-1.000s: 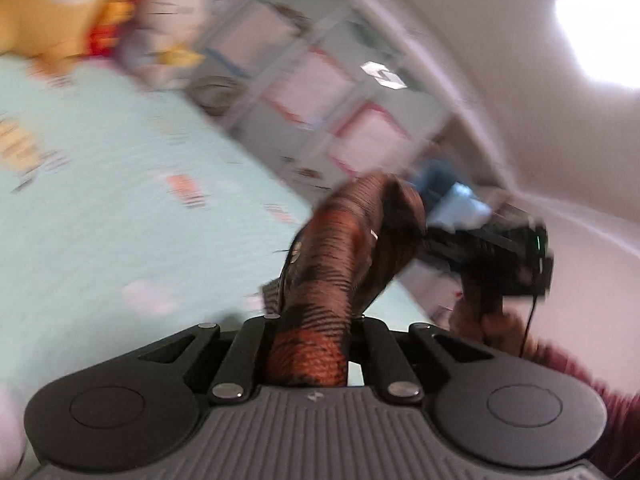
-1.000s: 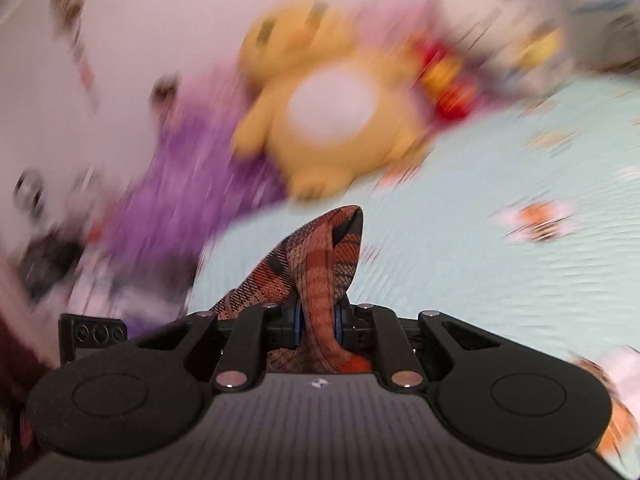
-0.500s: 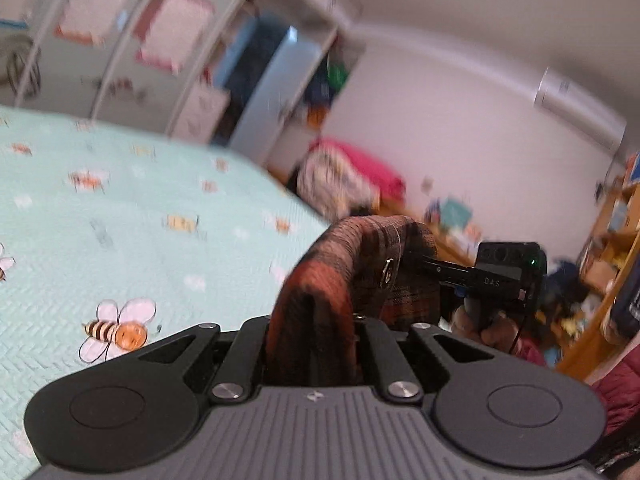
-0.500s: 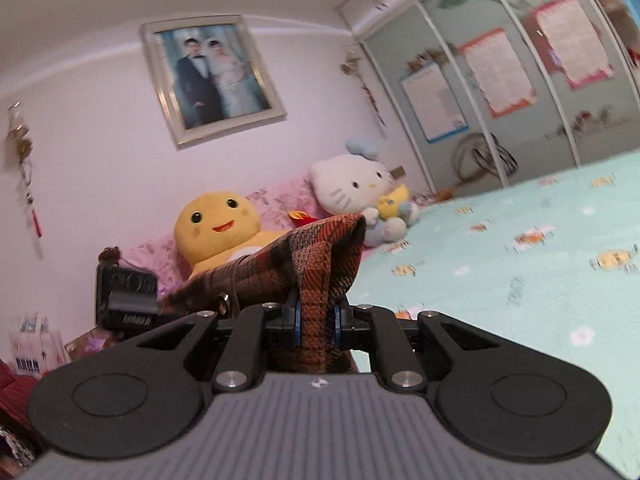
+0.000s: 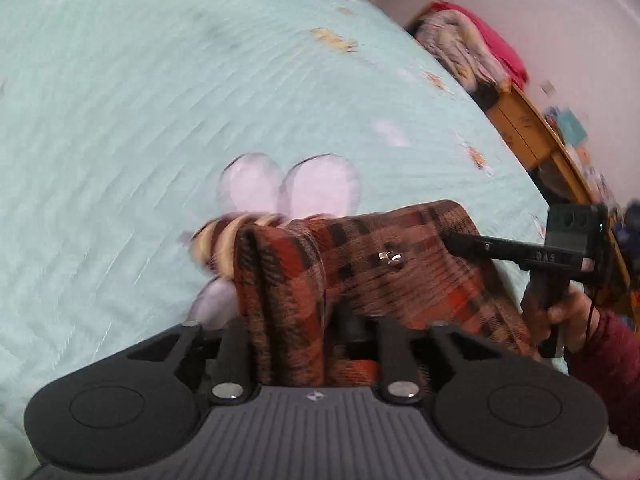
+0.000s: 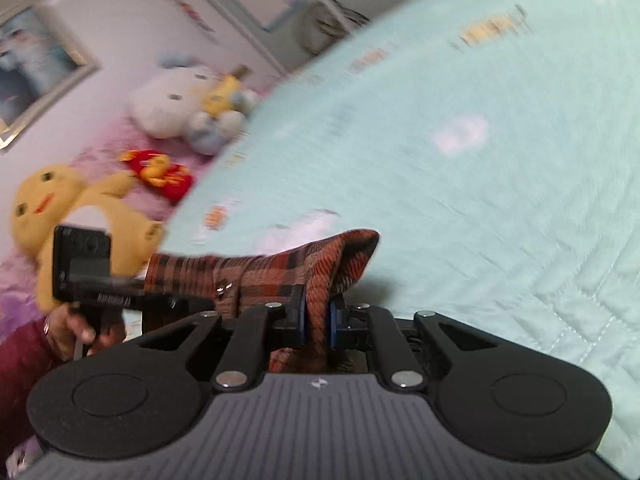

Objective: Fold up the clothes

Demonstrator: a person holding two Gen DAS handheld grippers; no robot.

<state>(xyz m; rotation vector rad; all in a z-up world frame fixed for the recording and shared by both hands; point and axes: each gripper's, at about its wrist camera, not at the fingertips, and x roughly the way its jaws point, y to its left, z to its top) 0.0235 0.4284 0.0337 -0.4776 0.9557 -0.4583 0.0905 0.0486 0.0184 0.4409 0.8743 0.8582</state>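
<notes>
Two grippers — left (image 5: 312, 320) loosening, right (image 6: 316, 320) clamped — both on plaid garment (image 5: 400, 264) over bedspread (image 5: 160, 80).

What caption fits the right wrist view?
Right tool pinching a plaid shirt over a mint bedspread, plush toys behind.

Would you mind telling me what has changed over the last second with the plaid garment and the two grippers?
Both hand-held grippers swung down from facing the room to facing the bedspread, carrying the plaid garment with them. The left hand-held gripper has just been opening, its jaws now loose around the cloth. The right hand-held gripper has eased slightly but its pads still pinch the fold. The garment still spans both.
</notes>
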